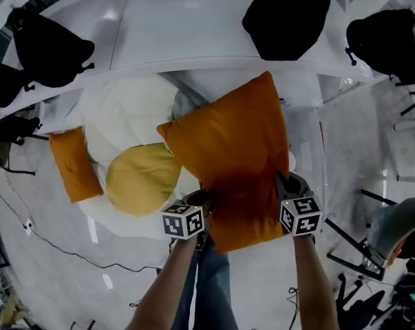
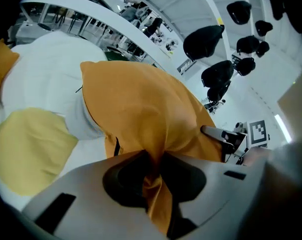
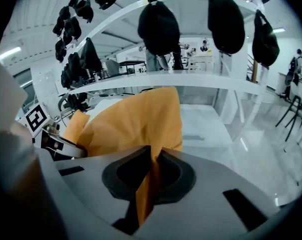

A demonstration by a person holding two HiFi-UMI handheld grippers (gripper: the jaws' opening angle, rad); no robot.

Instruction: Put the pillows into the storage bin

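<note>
We hold the large orange pillow by its near edge, one claw at each corner. The left claw is clamped on bunched fabric. The right claw is pinched tight on a thin fold. The pillow is raised, partly covering a white pillow and a yellow pillow. A small orange pillow lies to their left.

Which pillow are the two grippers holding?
The big orange pillow, pinched by the left gripper and the right gripper. The small orange pillow, yellow pillow and white pillow lie free.
</note>
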